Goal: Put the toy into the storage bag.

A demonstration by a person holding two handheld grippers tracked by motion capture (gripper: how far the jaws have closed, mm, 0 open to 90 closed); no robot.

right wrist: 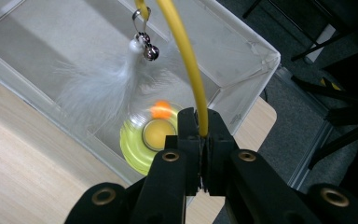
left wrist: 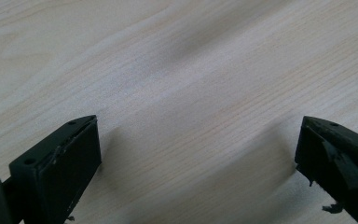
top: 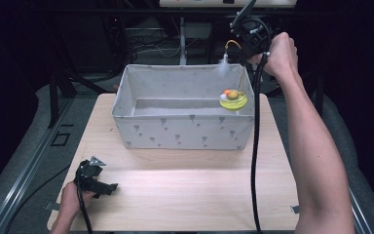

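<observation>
yellow wand upright, right gripper clamping

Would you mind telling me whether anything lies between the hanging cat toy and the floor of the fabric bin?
Nothing visible: the cat toy, held by the right gripper, hangs inside the fabric bin over bare floor.

— What is sitting under everything here?

— A pale wooden table is taking up the middle of the scene.

— And around it?

— Grey floor is showing on the left, and a metal rail is running along that side from near to far. Beyond the far edge, cables are trailing through the dark, and a white post is standing among them.
</observation>
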